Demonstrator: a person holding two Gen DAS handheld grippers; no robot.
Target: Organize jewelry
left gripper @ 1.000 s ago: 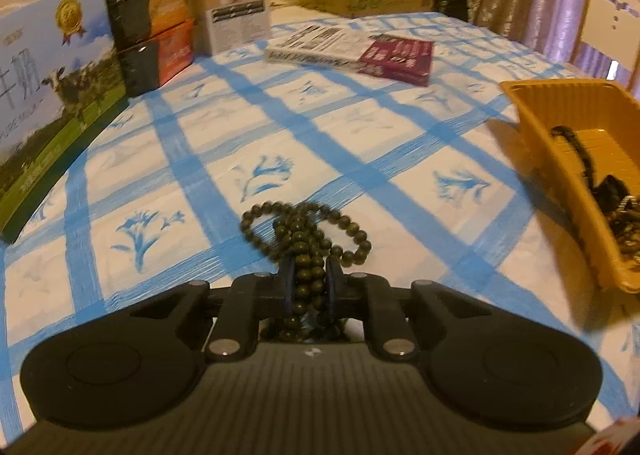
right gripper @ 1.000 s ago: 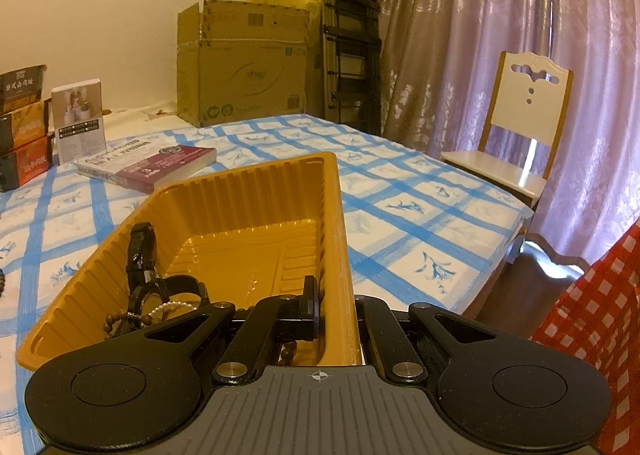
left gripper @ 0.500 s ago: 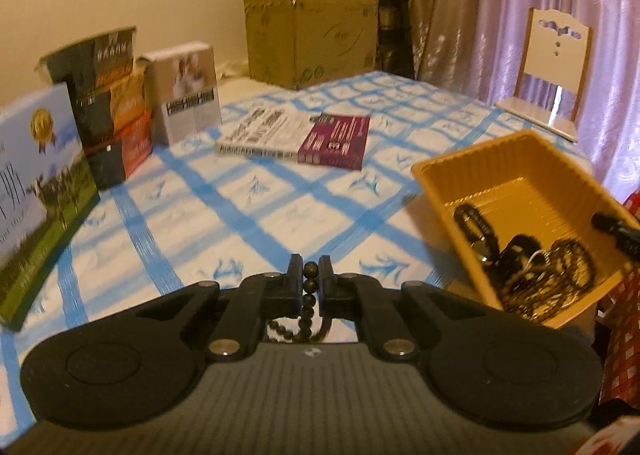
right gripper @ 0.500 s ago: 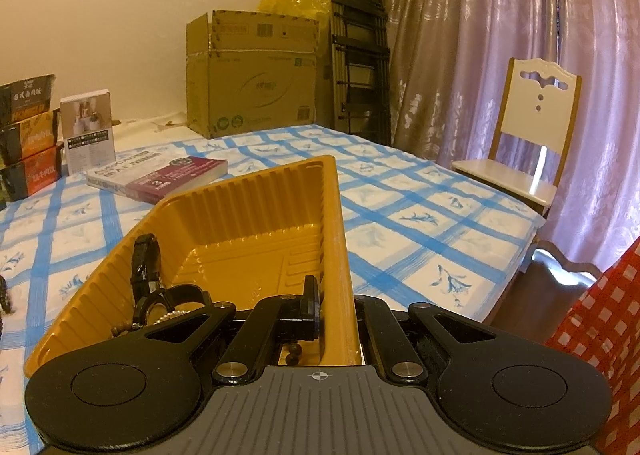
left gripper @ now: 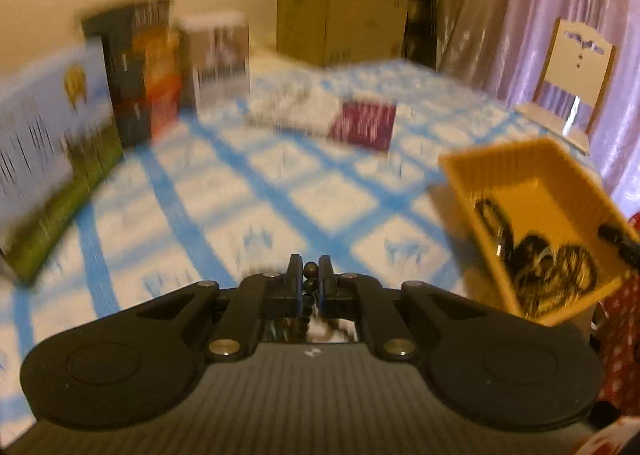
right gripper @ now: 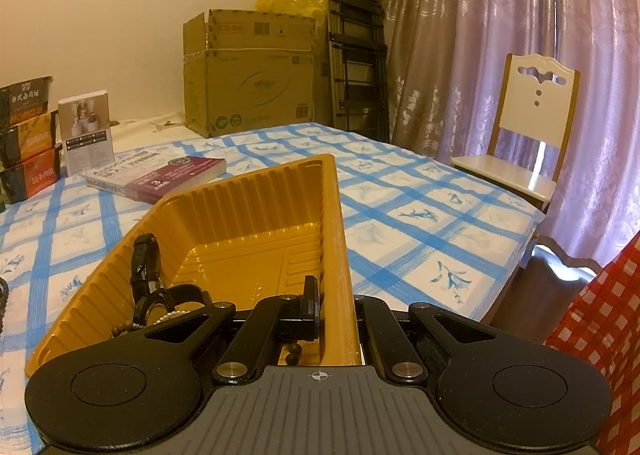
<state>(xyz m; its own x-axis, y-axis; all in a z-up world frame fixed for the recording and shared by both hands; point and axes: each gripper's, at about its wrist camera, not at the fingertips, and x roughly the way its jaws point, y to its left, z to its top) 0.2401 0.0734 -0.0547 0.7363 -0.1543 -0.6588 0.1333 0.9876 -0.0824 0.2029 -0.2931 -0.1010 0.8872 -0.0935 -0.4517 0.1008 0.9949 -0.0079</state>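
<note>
Blue-checked tabletop [right gripper: 400, 215] with a yellow tray [right gripper: 336, 223] near its edge, before pink curtains and a cardboard box.

Left hand-held gripper [left gripper: 309, 275] is clamped on a strand of dark beads [left gripper: 310, 268], raised above the cloth to the left of the tray; that view is blurred, so the rest of the strand probably hangs below, out of sight. Right hand-held gripper [right gripper: 336, 303] is clamped on the tray's near side wall, one finger inside and one outside. Within the tray, at its near end, lie a black watch [right gripper: 146, 275] and a brown bead bracelet [right gripper: 120, 331]. A book [right gripper: 160, 175] lies beyond the tray.
</note>
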